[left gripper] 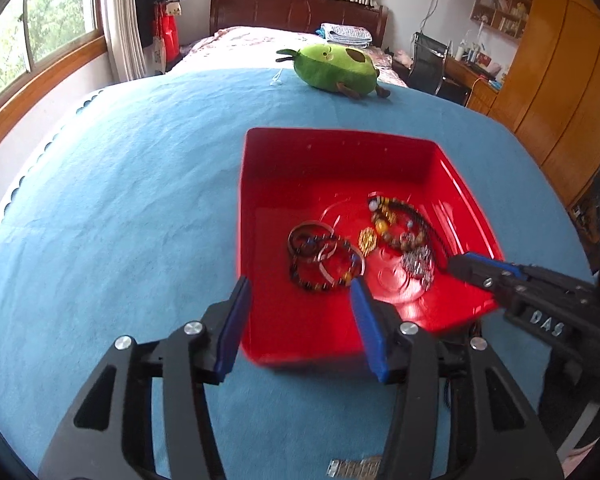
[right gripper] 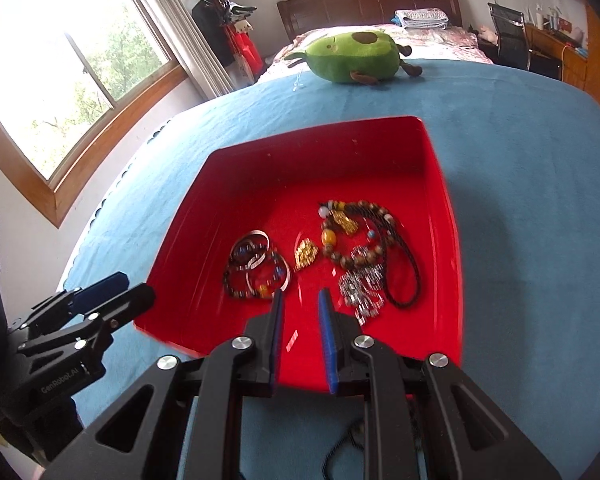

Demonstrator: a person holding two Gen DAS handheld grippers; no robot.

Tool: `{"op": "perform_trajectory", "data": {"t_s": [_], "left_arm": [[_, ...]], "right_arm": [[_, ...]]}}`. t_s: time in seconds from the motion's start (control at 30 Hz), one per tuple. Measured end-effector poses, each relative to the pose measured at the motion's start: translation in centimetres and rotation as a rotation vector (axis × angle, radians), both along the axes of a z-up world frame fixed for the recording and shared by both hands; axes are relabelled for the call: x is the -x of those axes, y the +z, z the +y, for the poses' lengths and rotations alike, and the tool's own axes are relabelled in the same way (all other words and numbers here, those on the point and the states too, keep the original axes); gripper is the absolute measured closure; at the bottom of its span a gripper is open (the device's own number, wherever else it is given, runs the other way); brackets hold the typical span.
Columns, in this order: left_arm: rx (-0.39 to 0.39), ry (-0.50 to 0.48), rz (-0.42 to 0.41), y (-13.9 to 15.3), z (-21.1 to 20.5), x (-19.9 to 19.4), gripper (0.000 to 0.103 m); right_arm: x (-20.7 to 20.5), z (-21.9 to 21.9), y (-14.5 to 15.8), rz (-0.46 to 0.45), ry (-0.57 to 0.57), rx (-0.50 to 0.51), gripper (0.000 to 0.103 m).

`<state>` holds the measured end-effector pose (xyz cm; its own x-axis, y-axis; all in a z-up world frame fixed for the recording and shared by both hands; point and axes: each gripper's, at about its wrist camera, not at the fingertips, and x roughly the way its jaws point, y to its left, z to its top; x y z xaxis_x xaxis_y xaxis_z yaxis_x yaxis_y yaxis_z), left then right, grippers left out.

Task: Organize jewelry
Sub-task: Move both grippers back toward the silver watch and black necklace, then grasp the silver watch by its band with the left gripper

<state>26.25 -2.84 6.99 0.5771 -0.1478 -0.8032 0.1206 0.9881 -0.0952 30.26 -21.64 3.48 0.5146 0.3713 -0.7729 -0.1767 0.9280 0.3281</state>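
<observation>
bedroom | daylit windows (right gripper: 72, 80) | wooden headboard (left gripper: 296, 10) | wardrobe (left gripper: 560, 92)

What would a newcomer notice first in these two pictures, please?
The bright red tray on the blue bedspread stands out first, with beaded bracelets and a dark cord necklace lying inside it. Behind it lies a green avocado plush.

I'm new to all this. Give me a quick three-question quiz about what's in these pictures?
1. True or false: the red tray holds jewelry.
2. Which piece lies nearest the tray's right wall: (a) gold charm, (b) black cord, (c) silver bangles?
3. Fill in: the plush avocado lies on the ____ cloth.

Key: 1 true; 2 b; 3 blue.
</observation>
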Motion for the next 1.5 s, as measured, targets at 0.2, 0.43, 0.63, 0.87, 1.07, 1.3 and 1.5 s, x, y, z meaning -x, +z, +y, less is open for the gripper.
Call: {"op": "perform_trajectory", "data": {"t_s": [0.2,0.43,0.63,0.87,1.07,1.3,1.5], "left_arm": [[-0.016,-0.033,0.028,-1.2,0.6,5.0,0.052],[0.016,-0.044,0.132,-3.6,0.9,9.7,0.052],[0.053,-0.021,0.221,-5.3,0.2,12.1,0.046],[0.094,0.059,0.282,-6.5,-1.5,12.6,0.037],[0.092,0.12,0.327,-7.8,-3.4,10.7,0.037],[0.042,0.146,0.368,-9.2,-4.5,9.7,0.037],[-0.005,0.069,0.371,-9.1,-5.0,9.8,0.049]], "right_arm": [[4.7,-1.8,-0.1,-0.001,0.01,0.008,0.085],[8.3,-4.0,-1.2,0.03,-0.024,0.022,0.085],[9.9,-5.2,-3.1,0.077,-0.041,0.006,0.082],[11.0,-4.9,-3.2,0.067,-0.013,-0.009,0.082],[11.4,-5.0,-3.2,0.052,-0.002,-0.024,0.082],[11.1,-5.6,-3.9,0.054,0.007,-0.044,0.082],[10.4,-5.5,-4.5,0.065,0.013,-0.059,0.082]]}}
